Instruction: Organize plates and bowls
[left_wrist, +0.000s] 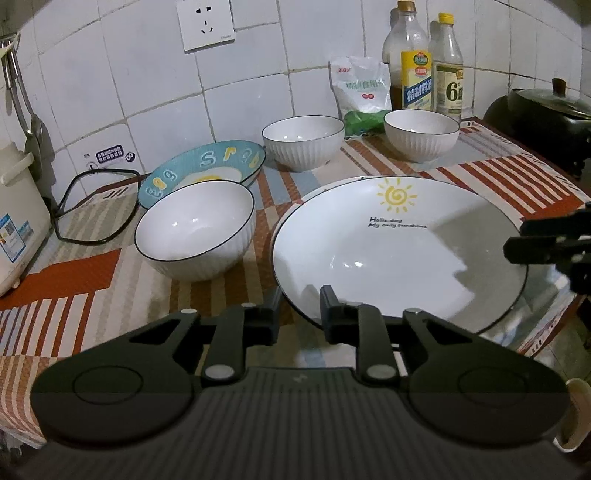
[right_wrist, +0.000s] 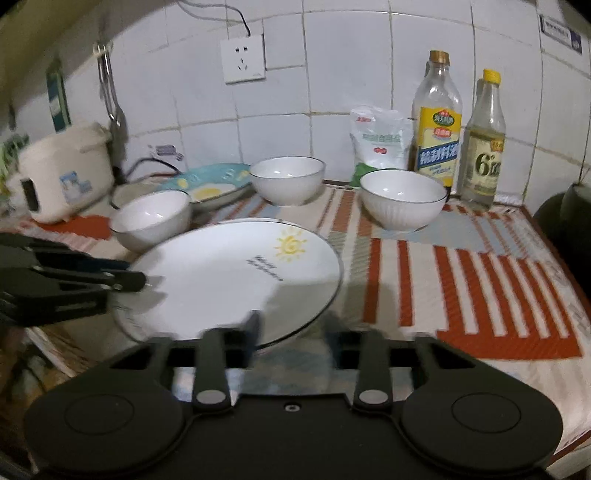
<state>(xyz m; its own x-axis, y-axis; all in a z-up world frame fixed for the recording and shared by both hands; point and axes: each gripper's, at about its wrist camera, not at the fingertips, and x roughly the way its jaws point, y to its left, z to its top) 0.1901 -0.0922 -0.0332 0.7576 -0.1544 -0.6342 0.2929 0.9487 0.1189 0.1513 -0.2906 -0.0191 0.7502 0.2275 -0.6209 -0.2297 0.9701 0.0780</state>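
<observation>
A wide white plate with a yellow sun (left_wrist: 388, 240) (right_wrist: 221, 280) lies at the front of the striped cloth. My left gripper (left_wrist: 301, 306) (right_wrist: 136, 278) is shut on its rim, one finger under the edge and one on the inside. My right gripper (right_wrist: 293, 328) (left_wrist: 517, 240) is shut on the opposite rim; its fingers are blurred. Three white ribbed bowls stand behind: one near the plate (left_wrist: 195, 229) (right_wrist: 151, 219), one in the middle (left_wrist: 303, 142) (right_wrist: 288, 179), one at the right (left_wrist: 421, 134) (right_wrist: 402, 199). A blue egg plate (left_wrist: 207, 166) (right_wrist: 214, 184) sits behind the near bowl.
Two bottles (left_wrist: 410, 66) (right_wrist: 484, 147) and a white bag (left_wrist: 360, 86) stand against the tiled wall. A rice cooker (right_wrist: 62, 173) with a black cable (left_wrist: 96, 206) is at the left, a dark pot (left_wrist: 546, 114) at the right. The striped cloth (right_wrist: 480, 288) is bare at the right.
</observation>
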